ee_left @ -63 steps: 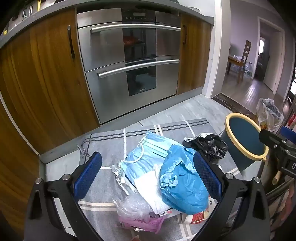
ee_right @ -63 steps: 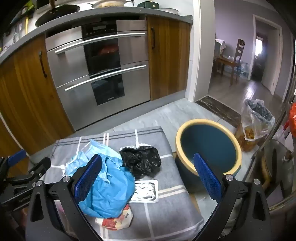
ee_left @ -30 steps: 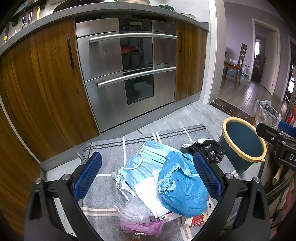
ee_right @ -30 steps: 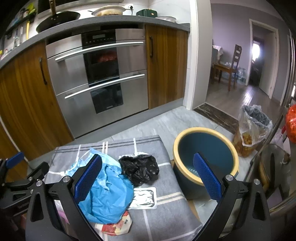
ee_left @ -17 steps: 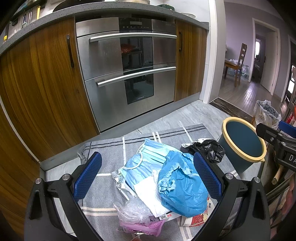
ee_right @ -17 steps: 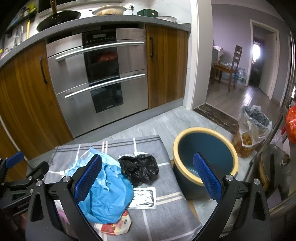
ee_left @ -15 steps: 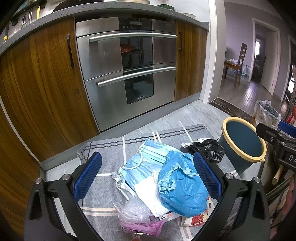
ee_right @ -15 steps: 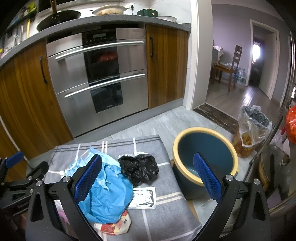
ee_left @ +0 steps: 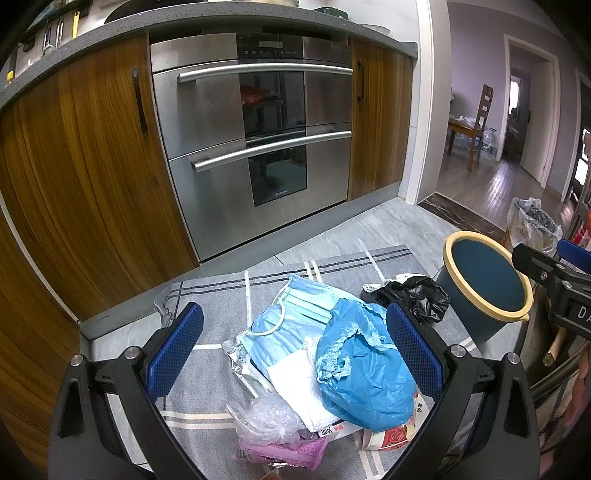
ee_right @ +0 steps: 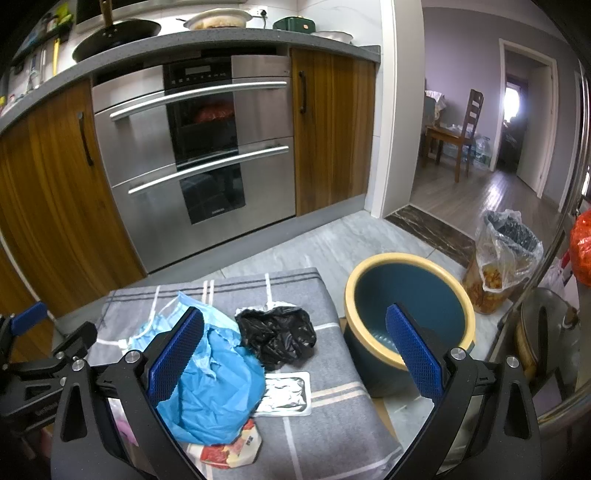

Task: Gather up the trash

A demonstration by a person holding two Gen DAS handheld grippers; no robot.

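Kitchen: wood cabinet doors (ee_left: pixel 85 166) either side of steel double oven (ee_left: pixel 255 147), grey countertop (ee_right: pixel 221 38) above with pan (ee_right: pixel 118 31). Grey tile floor (ee_left: pixel 354 232). White pillar (ee_right: pixel 397 110) beside doorway; beyond, lilac walls (ee_right: pixel 461 55), wood-plank floor (ee_right: pixel 480 199), wooden chair (ee_right: pixel 469 114), bright daylight from far room.

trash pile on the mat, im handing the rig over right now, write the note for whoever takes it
Left tongs: open, empty, hovering over the trash pile.
Right tongs: open, empty, between the pile and the bin.
On the grey mat: blue bag, face masks, black bag, foil pack, white tissue, clear wrap, pink wrapper, red snack pack.
The bin stands on the floor at the mat's right edge; only its bare inside wall shows.
Done: nothing binned that can be seen.
Left: pick up every piece and drop it in the bin.
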